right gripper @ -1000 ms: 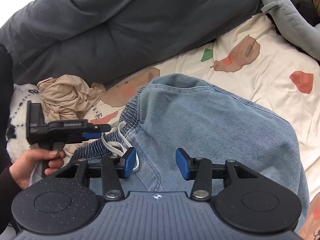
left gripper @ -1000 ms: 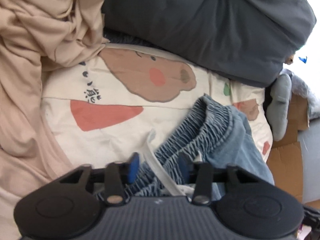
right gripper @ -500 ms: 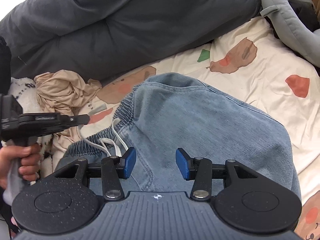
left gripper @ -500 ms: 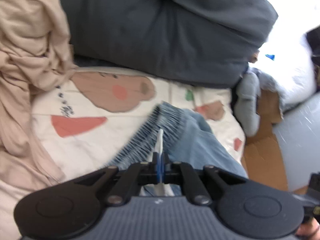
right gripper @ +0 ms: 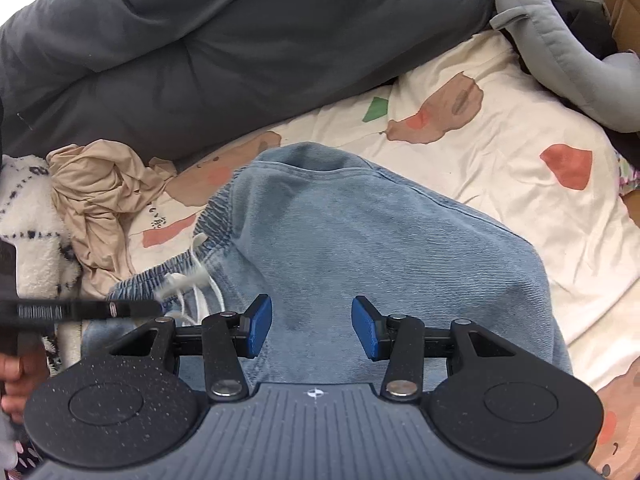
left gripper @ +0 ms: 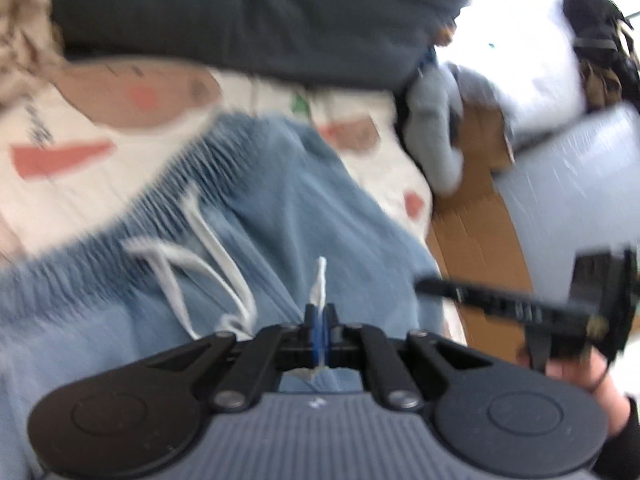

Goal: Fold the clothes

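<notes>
The left hand-held gripper [left gripper: 320, 330] is clamped on the white drawstring [left gripper: 320, 280] of the denim shorts [right gripper: 380, 248], which lie on the bed directly beneath the right hand-held gripper [right gripper: 312, 328], its blue pads apart.

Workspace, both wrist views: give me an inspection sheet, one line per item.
Surface: bed sheet, cream with animal and shape prints.
Job's things: blue denim shorts spread on the sheet, elastic waistband and white drawstring toward the left.
Clutter: crumpled beige garment; white fleece item; dark grey duvet; grey plush toy.
Grippers: left gripper shut on the drawstring's end, view blurred; right gripper open above the shorts, nothing between its pads.
Cables: nothing seen.
Surroundings: cardboard beside the bed; person's hand on the left gripper's handle.
</notes>
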{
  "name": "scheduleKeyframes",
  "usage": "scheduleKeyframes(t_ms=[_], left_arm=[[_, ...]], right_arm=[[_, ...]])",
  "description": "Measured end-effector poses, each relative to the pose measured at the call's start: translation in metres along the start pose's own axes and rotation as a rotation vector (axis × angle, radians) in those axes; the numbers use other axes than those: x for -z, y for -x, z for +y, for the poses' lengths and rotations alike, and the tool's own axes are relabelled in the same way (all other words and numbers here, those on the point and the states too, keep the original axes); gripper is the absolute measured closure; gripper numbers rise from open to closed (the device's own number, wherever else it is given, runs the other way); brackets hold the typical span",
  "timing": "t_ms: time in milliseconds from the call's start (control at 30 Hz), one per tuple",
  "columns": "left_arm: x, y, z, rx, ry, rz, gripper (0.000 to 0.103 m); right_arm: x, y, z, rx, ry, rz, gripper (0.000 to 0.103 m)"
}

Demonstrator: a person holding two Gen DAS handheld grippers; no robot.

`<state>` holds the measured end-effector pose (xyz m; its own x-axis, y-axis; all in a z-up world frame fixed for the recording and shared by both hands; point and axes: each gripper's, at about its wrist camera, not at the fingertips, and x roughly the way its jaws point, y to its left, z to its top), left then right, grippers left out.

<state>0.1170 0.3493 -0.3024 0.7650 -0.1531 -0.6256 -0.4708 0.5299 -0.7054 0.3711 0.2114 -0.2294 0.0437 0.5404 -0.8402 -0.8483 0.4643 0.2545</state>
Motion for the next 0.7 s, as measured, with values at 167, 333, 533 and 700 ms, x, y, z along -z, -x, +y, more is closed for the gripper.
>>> scheduleKeyframes(t_ms=[167, 333, 533, 700], left_arm=[[0.014, -0.007, -0.004, 0.019, -0.009, 0.064, 0.075], [0.02, 0.019, 0.004, -0.011, 0.003, 0.033, 0.065], [0.025, 0.072, 0.031, -0.123, 0.065, -0.061, 0.065], [0.031, 0.118, 0.054, -0.243, 0.134, -0.158, 0.065]], right_arm=[[0.001, -0.002, -0.009, 0.032, -0.013, 0.004, 0.052], [0.002, -0.008, -0.013, 0.043, -0.008, 0.01, 0.052], [0.003, -0.017, -0.014, 0.05, 0.003, 0.019, 0.052], [0.003, -0.022, -0.015, 0.061, 0.015, 0.02, 0.052]])
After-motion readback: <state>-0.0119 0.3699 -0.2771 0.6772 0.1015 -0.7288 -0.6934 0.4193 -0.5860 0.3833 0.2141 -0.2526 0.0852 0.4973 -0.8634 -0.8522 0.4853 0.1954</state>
